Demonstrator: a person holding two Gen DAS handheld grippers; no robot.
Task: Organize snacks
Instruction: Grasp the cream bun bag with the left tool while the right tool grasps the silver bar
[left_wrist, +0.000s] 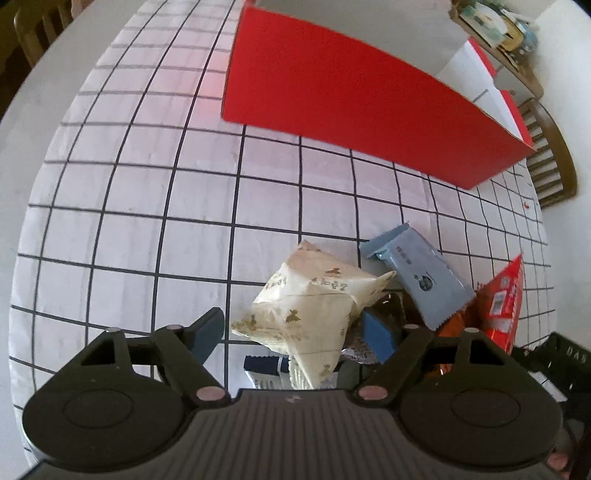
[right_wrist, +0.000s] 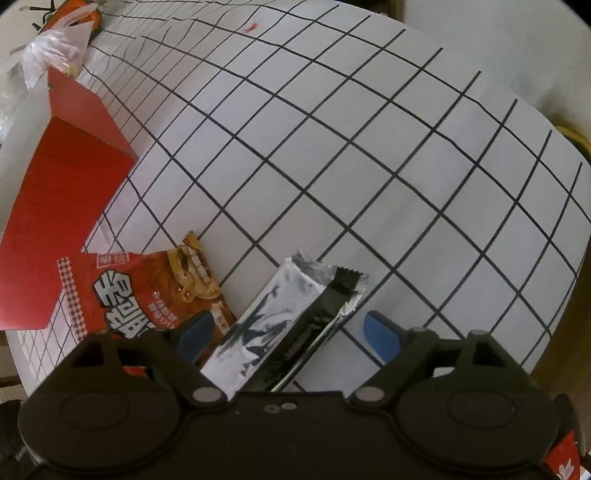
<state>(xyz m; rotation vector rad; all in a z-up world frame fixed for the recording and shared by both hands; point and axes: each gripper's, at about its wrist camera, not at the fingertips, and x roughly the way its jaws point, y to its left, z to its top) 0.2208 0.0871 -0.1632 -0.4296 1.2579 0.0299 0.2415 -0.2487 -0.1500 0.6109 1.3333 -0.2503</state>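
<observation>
A pile of snacks lies on the checked tablecloth (left_wrist: 147, 221). In the left wrist view a cream packet (left_wrist: 310, 306) sits between the fingers of my left gripper (left_wrist: 293, 334), which stands open around it with a gap at the left pad. Beside it lie a grey-blue packet (left_wrist: 424, 277), a red packet (left_wrist: 506, 299) and a dark blue and white packet (left_wrist: 264, 369). The open red box (left_wrist: 351, 110) stands beyond them. In the right wrist view a silver and black bar (right_wrist: 288, 321) lies between the fingers of my open right gripper (right_wrist: 288, 334), and no pad presses on it. A red snack packet (right_wrist: 129, 295) lies to its left, near the red box (right_wrist: 55, 221).
A wooden chair (left_wrist: 550, 166) and a shelf (left_wrist: 495, 29) stand past the table's far right. A black crate (left_wrist: 554, 354) shows at the right edge. A clear plastic bag (right_wrist: 55, 48) lies behind the red box. Bare checked cloth (right_wrist: 369, 166) spreads to the right.
</observation>
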